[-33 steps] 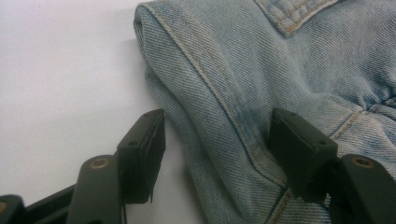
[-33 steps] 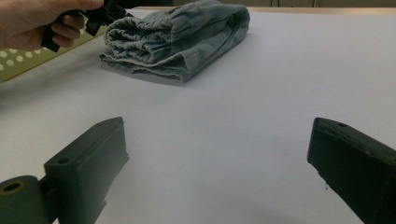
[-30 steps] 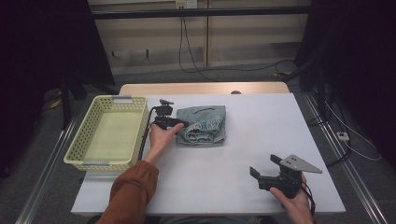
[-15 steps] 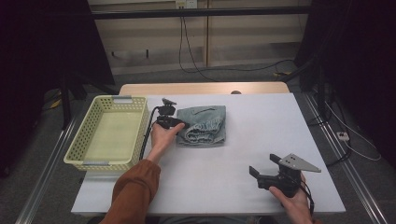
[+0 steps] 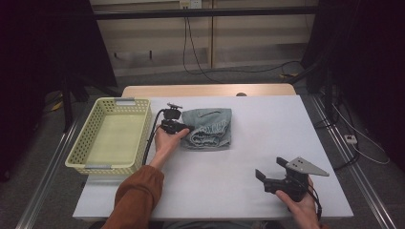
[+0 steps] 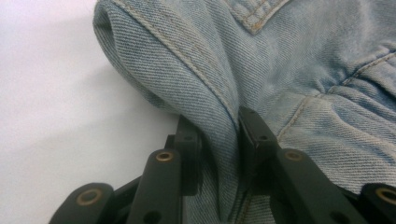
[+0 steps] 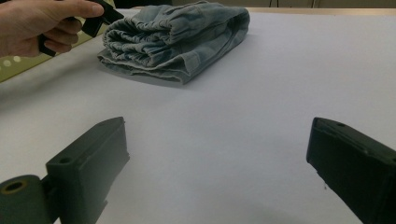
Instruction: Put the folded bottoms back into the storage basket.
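1. High view: folded light-blue denim jeans (image 5: pixel 208 128) lie on the white tabletop (image 5: pixel 248 157), just to the right of a pale yellow basket (image 5: pixel 111 136) that sits at the tabletop's left edge.
2. At the jeans' left edge, between jeans and basket, the left gripper (image 5: pixel 184 129) is held in the person's left hand (image 5: pixel 165 142), with an orange-brown sleeve (image 5: pixel 136 195) behind it.
3. Left gripper view: its jaws have just been closing, and a raised fold of the jeans (image 6: pixel 219 116) is now pinched between the two black pads, cloth bulging above them.
4. Well away from the jeans, toward the near right corner of the tabletop, the right gripper (image 5: pixel 270 169) rests in the person's right hand (image 5: pixel 301 202).
5. Right gripper view: its jaws stand wide apart with bare tabletop (image 7: pixel 224 140) between them, holding nothing; the jeans (image 7: pixel 177 39) lie far ahead.
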`<action>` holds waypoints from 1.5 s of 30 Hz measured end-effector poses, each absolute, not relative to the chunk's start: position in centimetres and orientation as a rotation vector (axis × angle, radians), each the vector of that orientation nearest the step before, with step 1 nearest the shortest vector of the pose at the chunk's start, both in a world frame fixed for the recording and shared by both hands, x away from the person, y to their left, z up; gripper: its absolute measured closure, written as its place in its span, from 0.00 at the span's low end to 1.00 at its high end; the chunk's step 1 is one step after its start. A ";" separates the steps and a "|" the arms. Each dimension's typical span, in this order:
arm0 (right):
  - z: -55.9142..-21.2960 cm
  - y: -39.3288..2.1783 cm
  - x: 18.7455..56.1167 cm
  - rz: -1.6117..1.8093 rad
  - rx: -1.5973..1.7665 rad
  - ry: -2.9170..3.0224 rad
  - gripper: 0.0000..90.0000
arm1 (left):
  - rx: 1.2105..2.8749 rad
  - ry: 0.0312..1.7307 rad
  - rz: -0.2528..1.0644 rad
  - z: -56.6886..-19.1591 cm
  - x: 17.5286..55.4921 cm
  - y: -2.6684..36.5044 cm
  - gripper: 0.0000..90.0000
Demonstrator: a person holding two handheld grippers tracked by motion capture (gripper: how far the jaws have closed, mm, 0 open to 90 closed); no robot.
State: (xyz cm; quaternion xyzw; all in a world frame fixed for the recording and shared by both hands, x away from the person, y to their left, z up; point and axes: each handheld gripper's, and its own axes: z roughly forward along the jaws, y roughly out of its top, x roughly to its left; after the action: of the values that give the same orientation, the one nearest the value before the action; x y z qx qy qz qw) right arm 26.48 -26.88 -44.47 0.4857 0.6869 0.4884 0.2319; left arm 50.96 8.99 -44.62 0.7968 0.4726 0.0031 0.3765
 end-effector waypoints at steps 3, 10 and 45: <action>-44.5 -26.9 26.5 1.343 1.335 1.889 0.06 | 2.032 1.206 0.015 -44.5 50.9 9.0 0.80; -44.4 -27.0 26.4 1.343 1.337 1.880 0.06 | 1.993 1.169 0.016 -43.1 50.7 9.2 0.81; -44.4 -27.2 26.4 1.347 1.348 1.869 0.06 | 2.010 0.901 0.317 -35.4 47.1 9.1 0.83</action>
State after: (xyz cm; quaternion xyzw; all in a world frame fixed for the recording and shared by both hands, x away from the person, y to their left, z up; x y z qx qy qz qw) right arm 26.35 -27.16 -44.41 0.4910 0.6807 0.4907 0.2342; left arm 47.14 9.07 -35.45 0.8100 0.3632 0.1278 0.4422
